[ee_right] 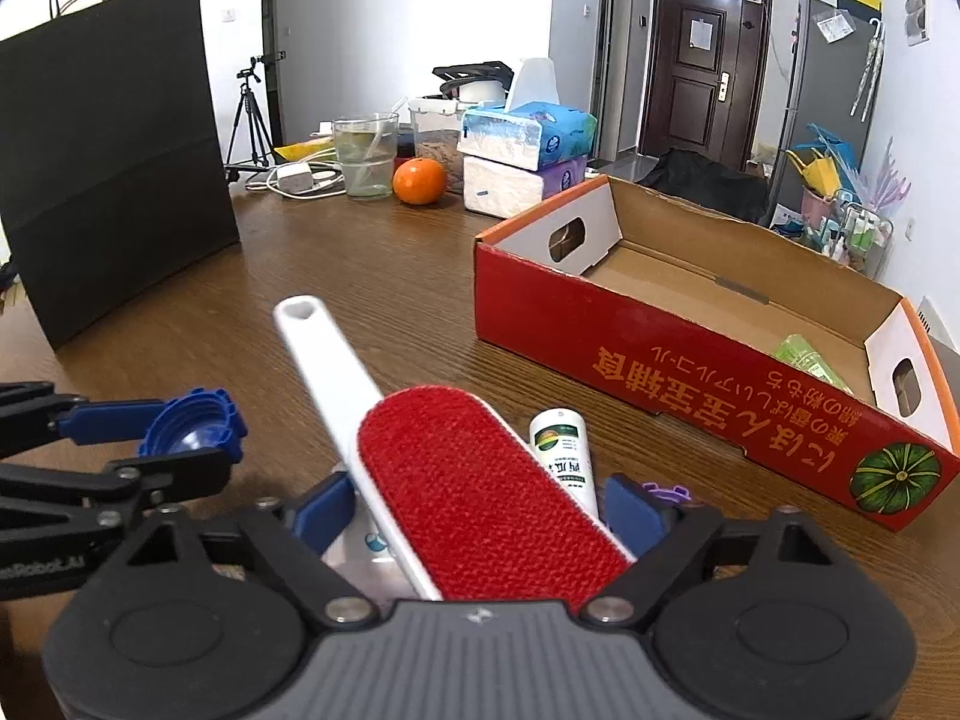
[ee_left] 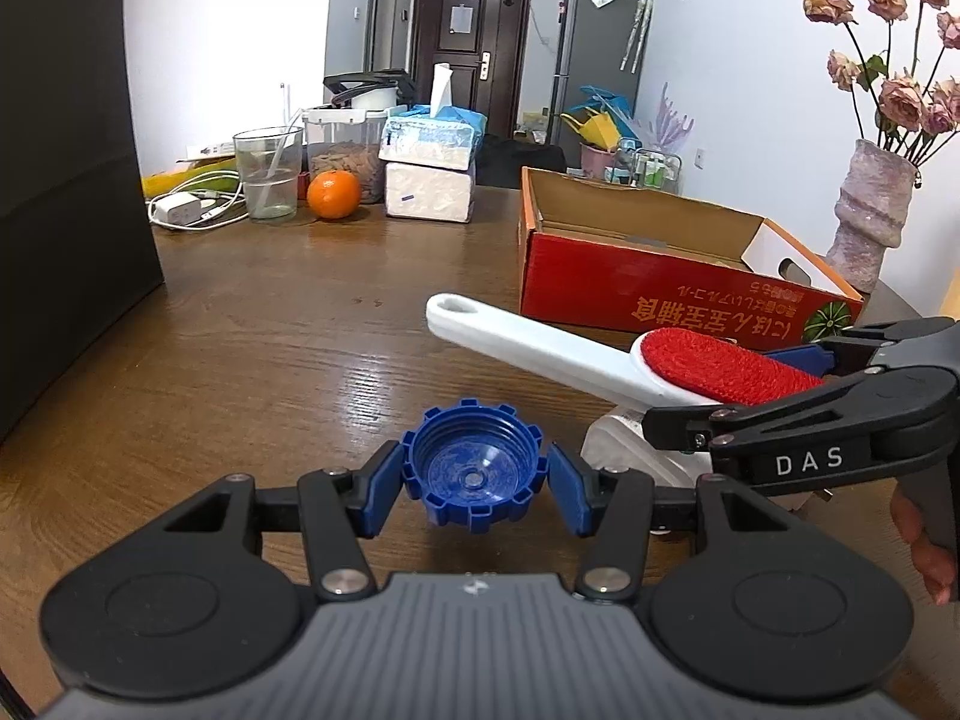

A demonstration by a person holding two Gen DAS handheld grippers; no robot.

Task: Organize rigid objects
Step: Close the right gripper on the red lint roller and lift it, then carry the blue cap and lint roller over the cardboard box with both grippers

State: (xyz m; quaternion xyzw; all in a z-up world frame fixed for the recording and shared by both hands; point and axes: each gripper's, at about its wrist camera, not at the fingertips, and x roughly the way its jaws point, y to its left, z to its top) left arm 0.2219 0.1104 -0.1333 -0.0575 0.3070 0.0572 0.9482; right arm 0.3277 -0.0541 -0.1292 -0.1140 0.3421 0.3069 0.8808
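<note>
So we're mid-pickup here, I'd say: both hands have something and the red cardboard box [ee_right: 678, 360] is the obvious drop spot.

Closest in, the left gripper [ee_left: 474, 477] is clamped on a blue screw cap [ee_left: 473, 468], pads pressed on either side of it, the cap open side up and just above the wooden table [ee_left: 270, 330].

Right next to it, the right gripper [ee_right: 480, 510] sits around the red head of a white-handled lint brush [ee_right: 474, 486]. Jaws look fairly wide; can't tell if the pads are actually biting yet. A small white tube [ee_right: 567, 450] lies just beside the brush.

Next move, I reckon: close firmly on the brush head, lift, then carry both over the box wall. Something green [ee_right: 810, 357] is already in there.
</note>
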